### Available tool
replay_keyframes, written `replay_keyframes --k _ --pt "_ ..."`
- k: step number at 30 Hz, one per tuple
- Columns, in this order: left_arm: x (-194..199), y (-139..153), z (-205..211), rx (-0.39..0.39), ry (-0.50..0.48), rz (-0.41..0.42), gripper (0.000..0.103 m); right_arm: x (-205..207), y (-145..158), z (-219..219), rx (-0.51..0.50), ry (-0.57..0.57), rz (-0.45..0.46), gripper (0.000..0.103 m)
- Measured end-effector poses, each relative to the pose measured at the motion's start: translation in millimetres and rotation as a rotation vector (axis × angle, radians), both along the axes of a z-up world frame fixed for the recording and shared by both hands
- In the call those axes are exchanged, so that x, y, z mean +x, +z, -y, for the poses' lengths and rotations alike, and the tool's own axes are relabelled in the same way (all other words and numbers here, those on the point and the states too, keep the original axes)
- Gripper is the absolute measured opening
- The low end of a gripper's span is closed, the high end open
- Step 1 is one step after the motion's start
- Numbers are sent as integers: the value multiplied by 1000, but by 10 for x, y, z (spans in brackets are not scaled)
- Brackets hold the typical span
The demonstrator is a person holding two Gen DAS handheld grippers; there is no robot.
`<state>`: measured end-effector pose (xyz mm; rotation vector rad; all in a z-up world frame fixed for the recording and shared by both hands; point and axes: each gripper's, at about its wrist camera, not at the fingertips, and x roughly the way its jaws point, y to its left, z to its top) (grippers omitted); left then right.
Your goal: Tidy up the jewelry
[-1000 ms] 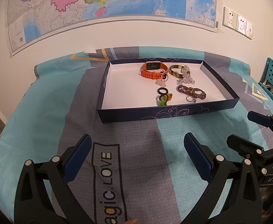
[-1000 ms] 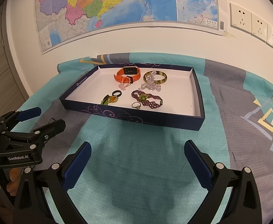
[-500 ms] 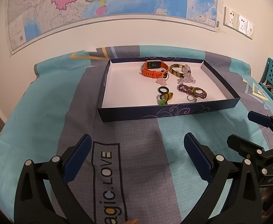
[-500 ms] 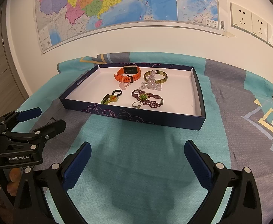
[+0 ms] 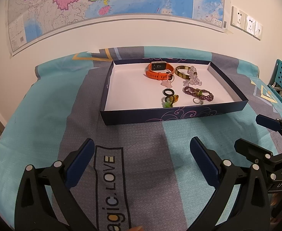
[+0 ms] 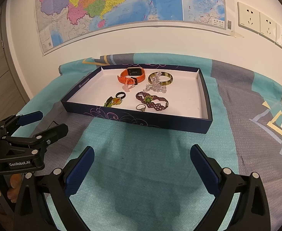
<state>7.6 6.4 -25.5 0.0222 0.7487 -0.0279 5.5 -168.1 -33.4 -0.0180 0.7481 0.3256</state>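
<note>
Nothing is shifting since a second ago: the left gripper (image 5: 141, 154) and right gripper (image 6: 142, 159) are both hovering, tongs apart and empty, short of the tray (image 6: 141, 118), all jewelry lying inside it.

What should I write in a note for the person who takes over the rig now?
Left hand-held gripper: open, holds nothing, above the cloth in front of the tray.
Right hand-held gripper: open, holds nothing, beside it.
In the tray: orange watch, bangle, clear beads, purple bracelet, black ring, silver ring, green-amber piece.
All the jewelry lies in the tray, close together. Whether it is already sorted or awaits sorting, I cannot tell.
</note>
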Motion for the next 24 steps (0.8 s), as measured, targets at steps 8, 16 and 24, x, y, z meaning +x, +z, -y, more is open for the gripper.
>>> replay_keyframes --k 8,16,24 --pt "5 -14 -5 0 0 -2 97 3 -6 -2 1 0 -2 96" --pt "7 -13 -7 0 0 -3 97 4 -5 -1 0 -2 -2 96" --pt "9 -14 3 3 -2 -3 97 12 11 3 2 -2 -1 96"
